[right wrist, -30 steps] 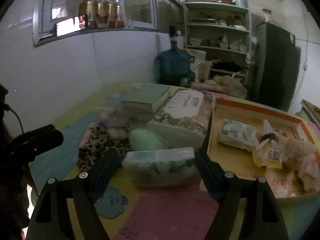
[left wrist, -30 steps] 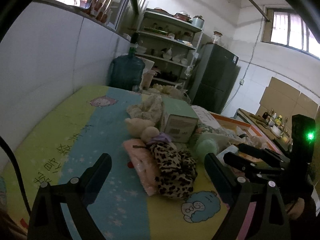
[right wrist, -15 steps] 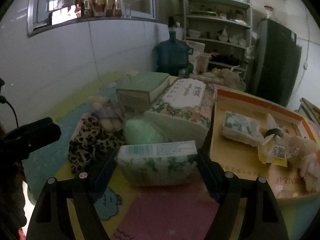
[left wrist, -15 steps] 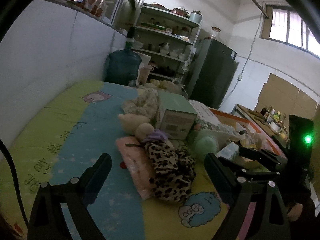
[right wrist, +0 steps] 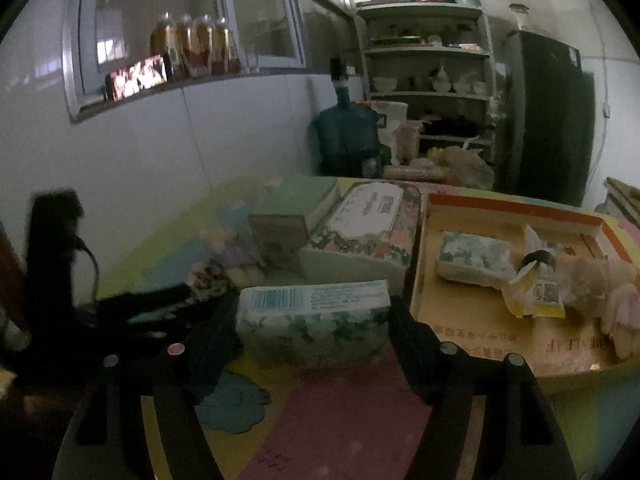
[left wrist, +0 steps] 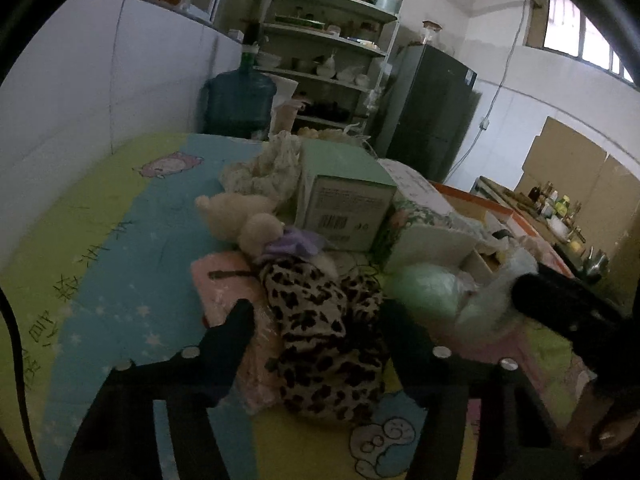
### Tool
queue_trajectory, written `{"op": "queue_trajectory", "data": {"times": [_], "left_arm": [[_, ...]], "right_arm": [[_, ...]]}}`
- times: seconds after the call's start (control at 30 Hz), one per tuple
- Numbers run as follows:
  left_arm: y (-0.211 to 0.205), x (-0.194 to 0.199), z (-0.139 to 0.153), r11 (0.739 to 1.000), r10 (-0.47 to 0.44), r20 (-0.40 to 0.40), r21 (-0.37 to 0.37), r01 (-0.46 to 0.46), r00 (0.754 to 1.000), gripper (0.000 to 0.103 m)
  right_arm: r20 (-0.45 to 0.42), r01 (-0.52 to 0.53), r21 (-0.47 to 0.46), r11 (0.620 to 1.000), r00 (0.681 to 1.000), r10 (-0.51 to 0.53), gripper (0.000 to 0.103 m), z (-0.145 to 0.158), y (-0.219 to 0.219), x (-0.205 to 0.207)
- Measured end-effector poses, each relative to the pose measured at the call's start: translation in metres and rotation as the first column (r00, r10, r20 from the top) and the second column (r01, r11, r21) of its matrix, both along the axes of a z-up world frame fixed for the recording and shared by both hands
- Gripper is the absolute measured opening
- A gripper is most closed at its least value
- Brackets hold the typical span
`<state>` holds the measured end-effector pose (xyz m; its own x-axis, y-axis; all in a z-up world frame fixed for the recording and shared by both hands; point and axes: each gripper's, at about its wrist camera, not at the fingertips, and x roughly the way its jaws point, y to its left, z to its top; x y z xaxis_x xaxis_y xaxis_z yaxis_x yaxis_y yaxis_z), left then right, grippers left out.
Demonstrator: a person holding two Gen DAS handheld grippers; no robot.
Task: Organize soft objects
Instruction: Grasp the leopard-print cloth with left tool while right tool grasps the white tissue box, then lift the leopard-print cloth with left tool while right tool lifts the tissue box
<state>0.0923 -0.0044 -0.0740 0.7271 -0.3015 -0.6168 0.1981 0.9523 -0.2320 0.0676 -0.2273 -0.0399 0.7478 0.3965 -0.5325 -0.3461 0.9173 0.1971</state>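
Observation:
A leopard-print cloth [left wrist: 320, 320] lies bunched on the colourful mat [left wrist: 120, 264], beside a pink soft pack [left wrist: 224, 292]. My left gripper [left wrist: 318, 316] straddles the cloth and its jaws are closing, with the cloth between them and a little room left at the left finger. A floral tissue pack [right wrist: 312, 320] sits crosswise in my right gripper [right wrist: 312, 324], whose closing fingers touch both of its ends. A cream plush toy [left wrist: 240, 216] and a pale green soft lump [left wrist: 424, 288] lie behind the cloth.
An orange-rimmed cardboard tray [right wrist: 512, 206] at the right holds another tissue pack [right wrist: 472, 256], a yellow packet and pale plush. A green box [left wrist: 344, 184] and a floral tissue box [right wrist: 368, 220] stand mid-mat. A water jug [right wrist: 344, 140], shelves and a fridge stand behind.
My left gripper has moved forward and down onto the leopard cloth and its fingers have come much closer together. The tissue pack stays between the right fingers, which narrowed slightly.

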Motion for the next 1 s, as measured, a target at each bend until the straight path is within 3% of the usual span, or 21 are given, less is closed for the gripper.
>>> {"op": "queue_trajectory", "data": {"times": [0.07,0.13,0.37,1.0], "left_arm": [[0.000,0.001,-0.001,1.000,-0.005,-0.008,-0.008,0.005,1.000,0.029],[0.001,0.002,-0.005,1.000,0.001,-0.027,-0.020,-0.002,1.000,0.016],[0.000,-0.012,0.004,0.999,-0.001,0.021,-0.048,0.002,1.000,0.012],[-0.018,-0.045,0.057,0.998,-0.042,0.171,-0.035,0.049,0.984,0.012]], "right_arm": [[0.000,-0.004,0.028,1.000,1.000,0.004,0.074,0.002,-0.003,-0.002],[-0.004,-0.010,0.055,0.998,1.000,0.010,0.074,0.003,-0.005,-0.001],[0.007,-0.018,0.069,0.997,1.000,0.017,0.074,0.007,-0.006,-0.004],[0.079,-0.009,0.115,0.993,0.997,0.000,0.074,0.029,-0.022,-0.028]]}}
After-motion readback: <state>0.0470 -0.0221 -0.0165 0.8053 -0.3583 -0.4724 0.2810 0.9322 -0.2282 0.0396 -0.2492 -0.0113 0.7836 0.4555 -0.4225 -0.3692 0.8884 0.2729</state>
